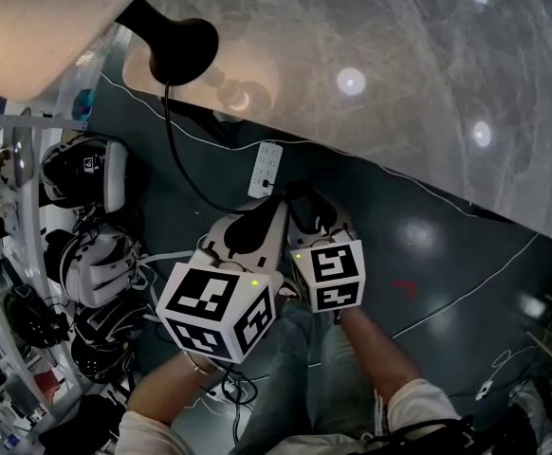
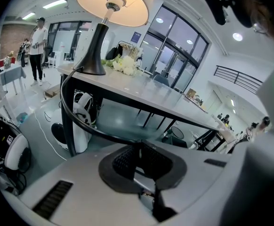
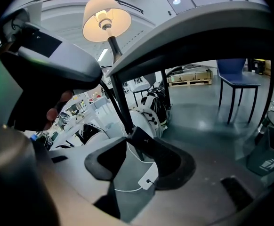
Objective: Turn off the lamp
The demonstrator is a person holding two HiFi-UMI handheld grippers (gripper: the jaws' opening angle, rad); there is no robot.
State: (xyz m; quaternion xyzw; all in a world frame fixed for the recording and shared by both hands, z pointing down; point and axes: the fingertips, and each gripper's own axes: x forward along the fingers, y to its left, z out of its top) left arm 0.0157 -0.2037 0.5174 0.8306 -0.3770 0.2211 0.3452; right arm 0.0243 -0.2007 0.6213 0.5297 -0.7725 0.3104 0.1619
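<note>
The lamp is lit, its shade glowing over a black base on the table. A black cord drops from the base to the grippers below the table edge. In the left gripper view the cord runs straight into my left gripper, which is shut on it. My right gripper stands close beside it with the jaws wide. A black in-line switch block on the cord sits at its fingertips, and the pads do not squeeze it. In the head view the left gripper and right gripper are side by side.
The pale table top overhangs the grippers. A white power strip lies on the dark floor just beyond them. Several helmets hang on a rack at the left. A person stands far off, and a blue chair is at the right.
</note>
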